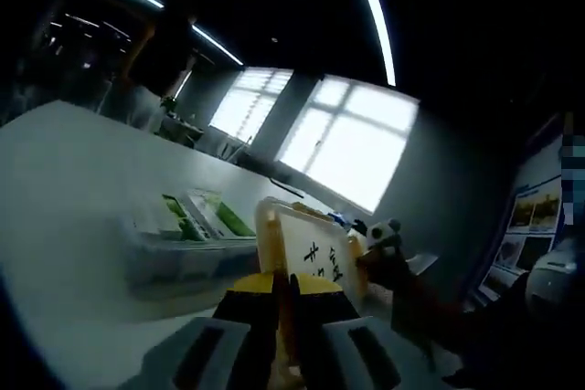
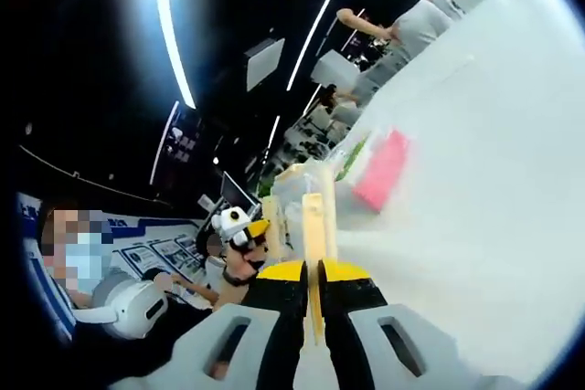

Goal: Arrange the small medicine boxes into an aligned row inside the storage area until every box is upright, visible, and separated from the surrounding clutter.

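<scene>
- A dim room with ceiling light strips and bright windows [image 1: 338, 134] surrounds a white table [image 1: 64, 189].
- In the left gripper view, a clear storage tray [image 1: 183, 244] lies on the table holding flat green-and-white medicine boxes [image 1: 196, 216].
- Just right of it, the left gripper [image 1: 285, 294] has its jaws pressed onto the edge of a white box with a yellowish rim [image 1: 306, 244], held upright.
- In the right gripper view, the right gripper [image 2: 313, 285] pinches a thin pale-yellow edge [image 2: 315, 216], apparently the same box.
- Beyond it on the table lies a pink box [image 2: 381, 171], blurred.
- A person stands [image 2: 393, 6] by the far end of the table.
</scene>
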Demonstrator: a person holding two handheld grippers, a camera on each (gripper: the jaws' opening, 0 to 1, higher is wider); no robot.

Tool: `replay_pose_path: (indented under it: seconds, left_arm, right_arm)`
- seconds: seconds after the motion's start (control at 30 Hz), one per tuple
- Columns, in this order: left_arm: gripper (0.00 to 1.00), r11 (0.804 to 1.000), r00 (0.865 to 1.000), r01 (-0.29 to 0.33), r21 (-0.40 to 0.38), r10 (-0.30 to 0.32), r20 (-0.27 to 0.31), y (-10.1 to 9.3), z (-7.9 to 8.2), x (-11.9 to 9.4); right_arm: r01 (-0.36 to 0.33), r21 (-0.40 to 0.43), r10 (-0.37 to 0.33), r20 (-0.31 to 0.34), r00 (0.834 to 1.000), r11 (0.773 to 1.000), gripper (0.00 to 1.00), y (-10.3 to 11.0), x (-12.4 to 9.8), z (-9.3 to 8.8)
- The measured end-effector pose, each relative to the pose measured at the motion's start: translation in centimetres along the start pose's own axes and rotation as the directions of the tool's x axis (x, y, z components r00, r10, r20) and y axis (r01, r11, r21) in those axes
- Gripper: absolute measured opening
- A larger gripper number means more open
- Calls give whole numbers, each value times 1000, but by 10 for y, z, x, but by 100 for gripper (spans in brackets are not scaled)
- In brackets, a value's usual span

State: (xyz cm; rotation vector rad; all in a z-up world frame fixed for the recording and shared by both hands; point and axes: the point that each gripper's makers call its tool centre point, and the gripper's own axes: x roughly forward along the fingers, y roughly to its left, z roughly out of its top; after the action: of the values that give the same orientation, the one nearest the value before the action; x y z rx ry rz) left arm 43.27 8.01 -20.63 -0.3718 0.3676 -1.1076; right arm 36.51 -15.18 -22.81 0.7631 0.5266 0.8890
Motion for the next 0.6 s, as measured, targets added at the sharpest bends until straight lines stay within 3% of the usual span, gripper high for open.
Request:
replay_pose_path:
  seconds: [0.17, 0.6]
  left_arm:
    - [3, 1000, 1000, -11, 9, 11, 18, 5, 14, -3]
    - [4, 995, 996, -86, 60, 84, 33, 28, 61, -7]
  right_arm:
    - [-1, -12, 1, -5, 1000, 1000, 3, 9, 12, 11]
    - [-8, 2, 8, 4, 1000, 1000, 3, 13, 47, 69]
